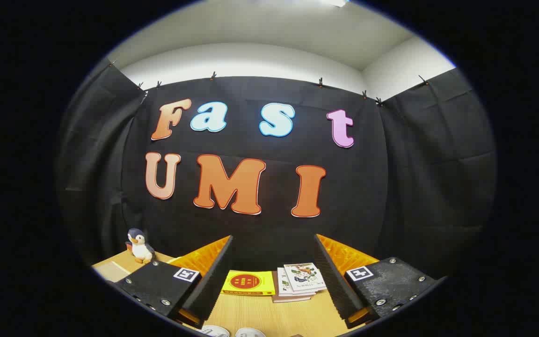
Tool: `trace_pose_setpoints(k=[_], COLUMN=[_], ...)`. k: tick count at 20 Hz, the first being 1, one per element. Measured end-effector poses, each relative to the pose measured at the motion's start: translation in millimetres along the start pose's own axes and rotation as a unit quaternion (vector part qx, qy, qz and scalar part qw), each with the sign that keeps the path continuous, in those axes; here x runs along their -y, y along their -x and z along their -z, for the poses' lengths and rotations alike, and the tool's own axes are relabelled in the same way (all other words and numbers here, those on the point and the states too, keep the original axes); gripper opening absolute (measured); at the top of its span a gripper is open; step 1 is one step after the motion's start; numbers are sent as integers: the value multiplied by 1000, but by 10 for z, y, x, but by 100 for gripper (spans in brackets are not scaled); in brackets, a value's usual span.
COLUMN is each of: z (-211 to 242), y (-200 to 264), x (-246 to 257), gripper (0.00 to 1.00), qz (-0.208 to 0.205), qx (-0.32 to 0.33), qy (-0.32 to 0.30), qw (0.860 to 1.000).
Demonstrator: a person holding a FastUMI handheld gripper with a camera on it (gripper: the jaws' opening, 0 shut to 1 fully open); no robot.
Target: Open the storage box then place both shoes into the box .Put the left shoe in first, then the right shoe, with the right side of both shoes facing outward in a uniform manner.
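Note:
My gripper [273, 243] is held high and level over a wooden table [269, 313], its two black fingers [215, 276] spread wide apart with nothing between them. At the table's near edge, below and between the fingers, the tops of two whitish rounded things [232, 332] just peek in; I cannot tell what they are.
Beyond the fingers, a yellow booklet [248, 283] lies flat on the table, with a small stack of books [300, 280] beside it on the right. A plush penguin [139, 246] stands at the table's far left corner. The black cloth wall rises right behind the table.

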State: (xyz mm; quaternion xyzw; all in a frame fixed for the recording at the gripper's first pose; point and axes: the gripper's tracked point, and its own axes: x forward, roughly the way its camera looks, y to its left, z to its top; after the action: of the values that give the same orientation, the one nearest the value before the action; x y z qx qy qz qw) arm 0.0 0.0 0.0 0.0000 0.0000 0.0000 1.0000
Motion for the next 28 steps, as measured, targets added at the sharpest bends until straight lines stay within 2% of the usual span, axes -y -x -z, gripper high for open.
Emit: trace_pose_setpoints(k=[8,15,21,28], z=[38,92,426,827], y=[-30,-56,-43,8], x=[-40,-220,-583,-1184], gripper=[98,98,98,98], qz=[-6,-27,-88,-170], qx=[-5,-15,-61,-127], qy=[-3,-9,-26,-63], qw=[1000,999,994,975])
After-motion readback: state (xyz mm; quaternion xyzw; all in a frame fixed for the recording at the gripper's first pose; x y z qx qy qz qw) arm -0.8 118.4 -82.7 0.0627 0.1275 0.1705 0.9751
